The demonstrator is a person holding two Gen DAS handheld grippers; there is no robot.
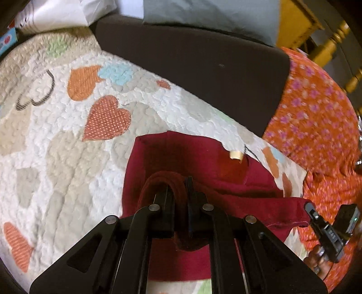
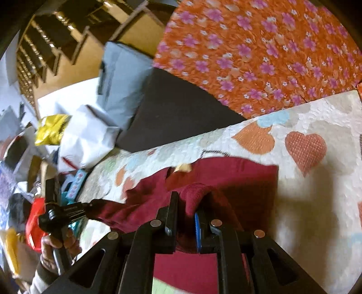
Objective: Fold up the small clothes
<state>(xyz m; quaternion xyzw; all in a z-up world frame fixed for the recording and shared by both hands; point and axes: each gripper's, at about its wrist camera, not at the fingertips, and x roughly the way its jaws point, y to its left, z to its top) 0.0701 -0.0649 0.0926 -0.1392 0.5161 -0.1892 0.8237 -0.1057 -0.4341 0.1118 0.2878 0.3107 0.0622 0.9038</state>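
Note:
A dark red garment (image 1: pixel 203 162) with a beige neck tag (image 1: pixel 235 156) lies partly lifted over the heart-patterned quilt (image 1: pixel 67 135). My left gripper (image 1: pixel 178 187) is shut on a thick rolled edge of it. At the right of the left wrist view, my right gripper (image 1: pixel 308 207) pinches another edge of the same cloth. In the right wrist view the red garment (image 2: pixel 237 176) bunches up between the fingers of the right gripper (image 2: pixel 187 203), which is shut on it. The left gripper (image 2: pixel 90 206) holds the far corner at the left, with a person's hand (image 2: pixel 56 244) on its handle.
A dark brown cushion (image 1: pixel 192 67) borders the quilt's far side, with a grey pillow (image 1: pixel 203 15) behind it. Orange floral cloth (image 1: pixel 316 113) lies at the right. Yellow wooden furniture (image 1: pixel 301 22) stands beyond. White bags (image 2: pixel 86 135) and a yellow packet (image 2: pixel 52 131) clutter the quilt's end.

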